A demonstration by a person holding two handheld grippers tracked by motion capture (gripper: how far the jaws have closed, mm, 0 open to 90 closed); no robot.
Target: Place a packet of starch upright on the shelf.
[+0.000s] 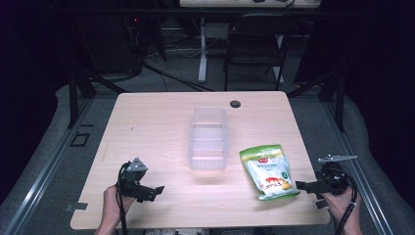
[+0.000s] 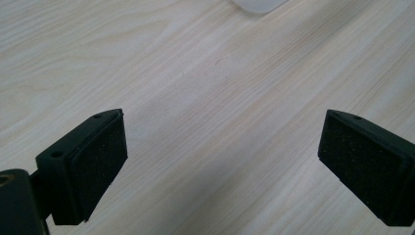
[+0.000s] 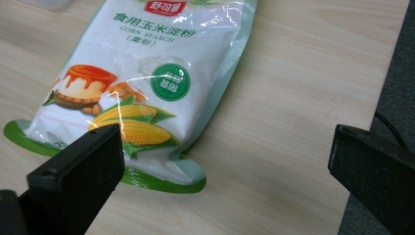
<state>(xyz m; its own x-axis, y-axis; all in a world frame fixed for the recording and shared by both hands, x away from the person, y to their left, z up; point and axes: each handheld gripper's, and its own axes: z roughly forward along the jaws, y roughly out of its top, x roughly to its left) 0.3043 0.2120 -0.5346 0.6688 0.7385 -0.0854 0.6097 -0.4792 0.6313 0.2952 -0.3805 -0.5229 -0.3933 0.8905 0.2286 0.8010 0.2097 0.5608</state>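
Wooden table, corn starch bag lying flat, right tongs wide open beside it, empty

Dark room, black chair behind wooden table.

You have a corn starch bag lying flat on the table, label up; white pouch, green edges, corn cobs printed; sealed, near the right front corner, just beside the clear plastic bin.
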